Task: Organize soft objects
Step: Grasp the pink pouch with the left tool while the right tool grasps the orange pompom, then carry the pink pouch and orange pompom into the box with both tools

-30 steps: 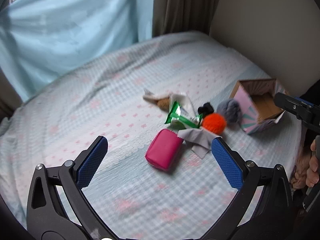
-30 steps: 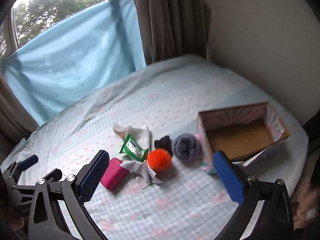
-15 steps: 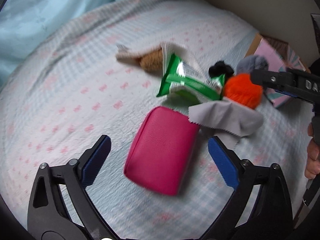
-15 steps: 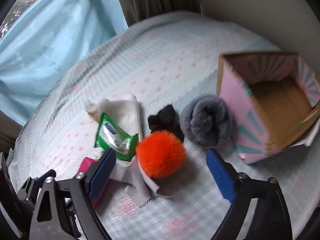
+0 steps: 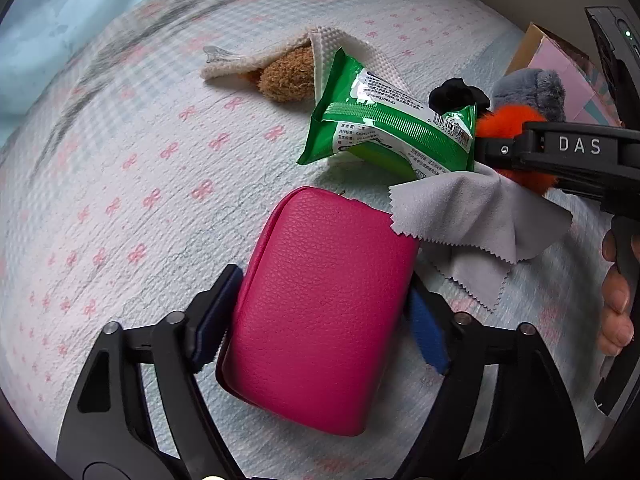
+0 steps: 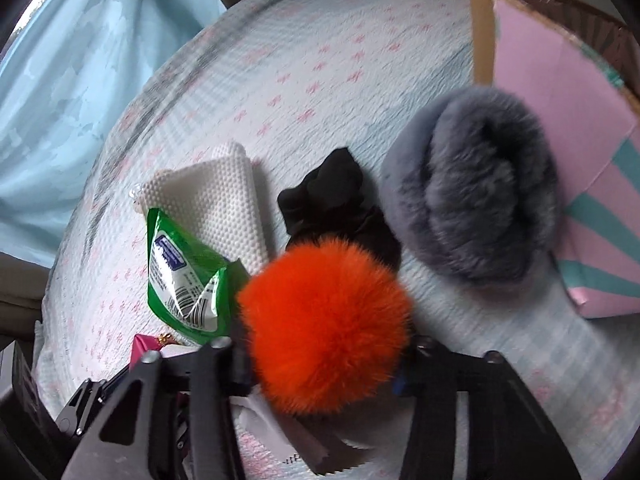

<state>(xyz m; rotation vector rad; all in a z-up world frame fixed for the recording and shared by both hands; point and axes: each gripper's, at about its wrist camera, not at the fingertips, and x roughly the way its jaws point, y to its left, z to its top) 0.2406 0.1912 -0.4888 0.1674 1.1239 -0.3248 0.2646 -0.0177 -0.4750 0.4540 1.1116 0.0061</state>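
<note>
My left gripper [image 5: 320, 316] is shut on a pink leather pouch [image 5: 320, 304] that lies on the bed; both blue pads press its sides. My right gripper [image 6: 324, 364] is shut on an orange fluffy pompom [image 6: 324, 320], which hides its pads. A grey cloth [image 5: 472, 220] lies partly over the pouch's corner and under the pompom. A green wipes packet [image 5: 384, 136], a black scrunchie [image 6: 332, 200], a grey fur piece [image 6: 476, 208] and a white textured cloth [image 6: 216, 196] with a brown fuzzy item [image 5: 288, 76] lie nearby.
An open pink and teal cardboard box [image 6: 560, 92] stands at the right, against the grey fur piece. The bed sheet [image 5: 120, 160] is pale blue with pink bows. A blue curtain [image 6: 72, 64] hangs behind the bed.
Both grippers moved down and forward. The left closed around the pink pouch, the right closed around the orange pompom.
</note>
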